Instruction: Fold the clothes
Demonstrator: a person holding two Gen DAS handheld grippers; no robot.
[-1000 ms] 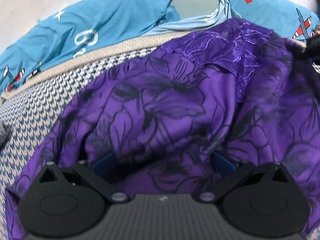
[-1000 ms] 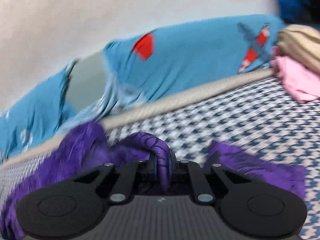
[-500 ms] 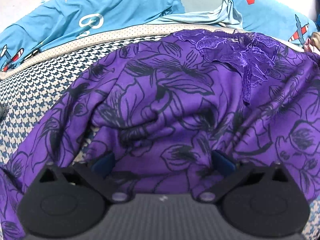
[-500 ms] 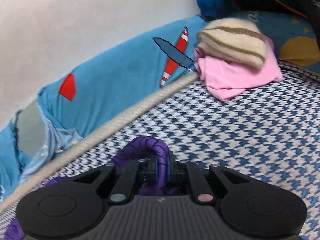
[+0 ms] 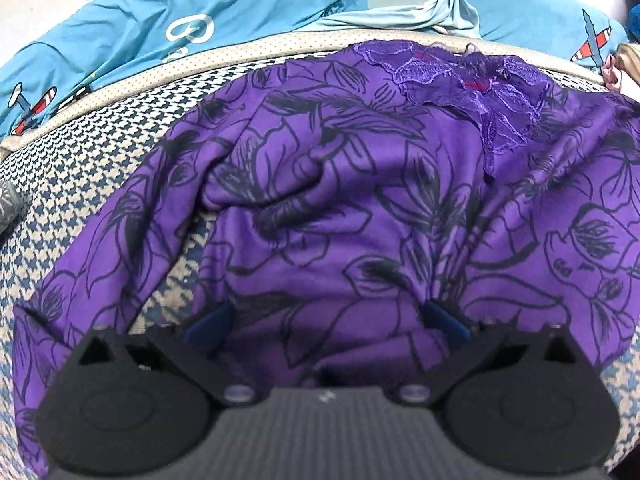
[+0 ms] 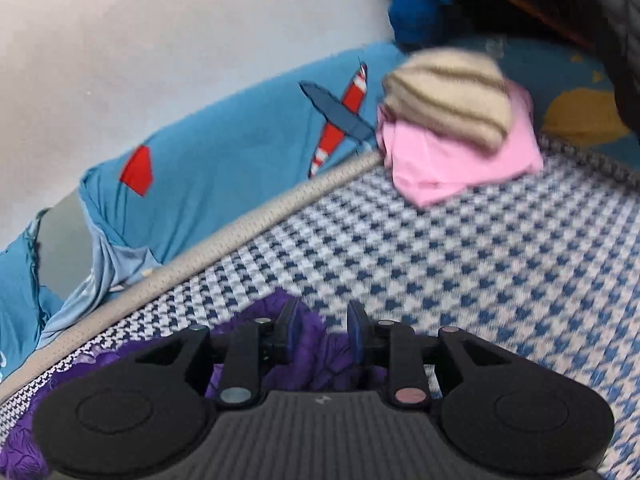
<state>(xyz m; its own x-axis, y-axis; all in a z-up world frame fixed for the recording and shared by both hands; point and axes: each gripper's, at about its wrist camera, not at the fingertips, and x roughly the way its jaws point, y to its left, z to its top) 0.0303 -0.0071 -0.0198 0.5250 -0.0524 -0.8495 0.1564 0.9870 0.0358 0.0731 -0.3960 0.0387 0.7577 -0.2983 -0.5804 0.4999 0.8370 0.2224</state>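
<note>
a: what's the purple garment (image 5: 360, 216) looking like from where you stand?

b: rumpled. it's spread across the houndstooth mattress (image 6: 500, 280), purple with black outlined flowers, and a patch of purple lace (image 5: 472, 80) sits at its far edge, near the beige piping (image 5: 240, 56). there's a fat fold bunched up in the middle, and a gap on the left where the check cover shows through.

a: and the left gripper (image 5: 326, 320)?

b: tilted steeply down over the cloth, jaws standing wide. the blue pads (image 5: 208, 324) sit well apart with fabric lying slack between them, so it isn't pinching anything that i can see.

a: the right gripper (image 6: 322, 326)?

b: lower angle, aimed across the bed. its jaws are opening right now. a clump of the purple cloth (image 6: 316, 344) sits between the pads, but there's daylight on either side of it, so the pads aren't pressing.

a: anything else on the bed?

b: a small stack at the far right corner: a pink folded piece (image 6: 460, 164) with a beige striped knit (image 6: 444, 96) on top, blurred in the right wrist view. behind the mattress, a blue sheet with aeroplanes (image 6: 224, 160) is draped along the white wall (image 6: 160, 40). a grey something (image 5: 8, 208) pokes in at the left edge, too cut off to name. nothing lies between the grippers and the cloth.
</note>
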